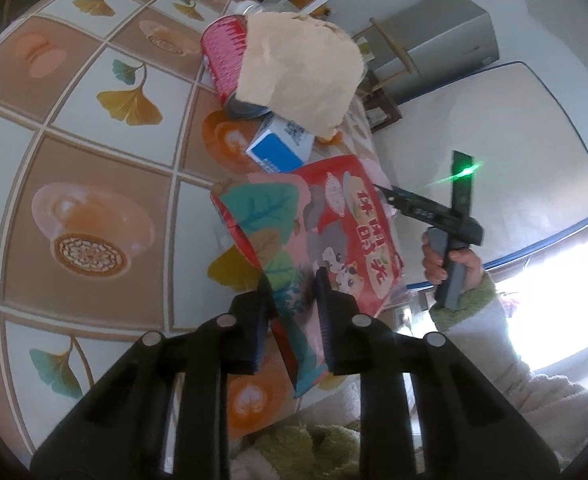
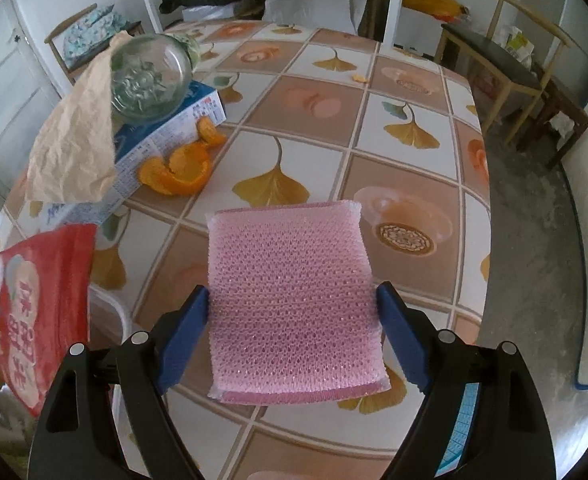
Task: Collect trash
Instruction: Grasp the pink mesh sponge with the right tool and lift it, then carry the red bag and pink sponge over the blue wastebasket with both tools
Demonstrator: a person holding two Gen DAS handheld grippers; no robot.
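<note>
- Two grips: left gripper point(image 1: 291, 300) pinches the red snack bag's point(image 1: 334, 232) lower edge, lifted at the table's point(image 1: 93, 160) edge
- right gripper point(image 2: 291, 328) stands wide around a pink foam net point(image 2: 289, 300), pads at its sides
- Orange peel point(image 2: 177, 172), a blue box point(image 2: 165, 136), a glass jar point(image 2: 149, 80) lie near the far left corner

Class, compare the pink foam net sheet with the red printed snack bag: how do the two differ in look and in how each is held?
The pink foam net sheet is plain, one colour with a mesh texture; the red snack bag carries cartoon animals, leaves and lettering. The sheet sits between the right gripper's wide jaws, spanning the gap; the bag is pinched at its lower edge by the left gripper's narrow jaws. Both are soft packaging over the patterned table.
</note>
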